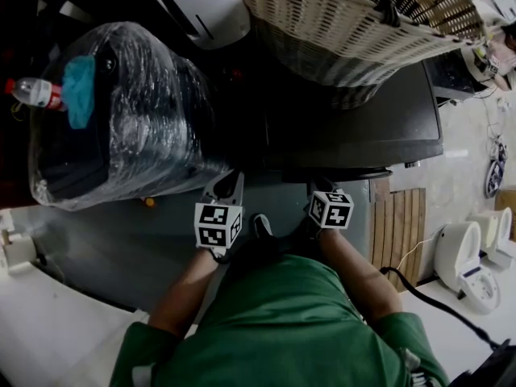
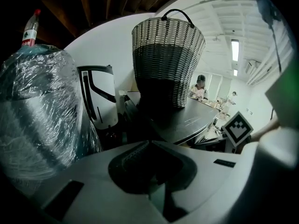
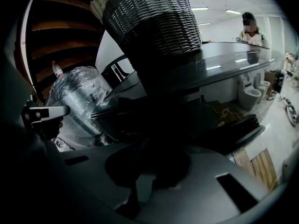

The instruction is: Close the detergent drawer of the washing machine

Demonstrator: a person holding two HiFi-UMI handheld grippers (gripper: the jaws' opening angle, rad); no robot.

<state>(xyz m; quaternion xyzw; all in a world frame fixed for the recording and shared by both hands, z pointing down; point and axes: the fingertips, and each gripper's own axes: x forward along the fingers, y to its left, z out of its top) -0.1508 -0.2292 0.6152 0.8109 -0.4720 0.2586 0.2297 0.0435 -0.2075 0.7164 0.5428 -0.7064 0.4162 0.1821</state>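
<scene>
Jaws pressed together, empty, on left gripper (image 1: 230, 180) and right gripper (image 1: 321, 190); washing machine (image 1: 355, 127) at twelve o'clock, front edge running nine-to-three; detergent drawer lost in shadow there; right gripper looks nearer.

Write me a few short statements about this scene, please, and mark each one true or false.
1. A woven basket stands on the dark machine top. True.
2. The plastic-wrapped bundle sits to the right of the machine. False: it sits to the machine's left.
3. A bottle with a red label shows beside the bundle. True.
4. The left gripper grips the basket's handle. False: it is held low in front of the machine, close to the person and clear of the basket.
5. A wooden slatted mat lies on the floor at the right. True.
</scene>
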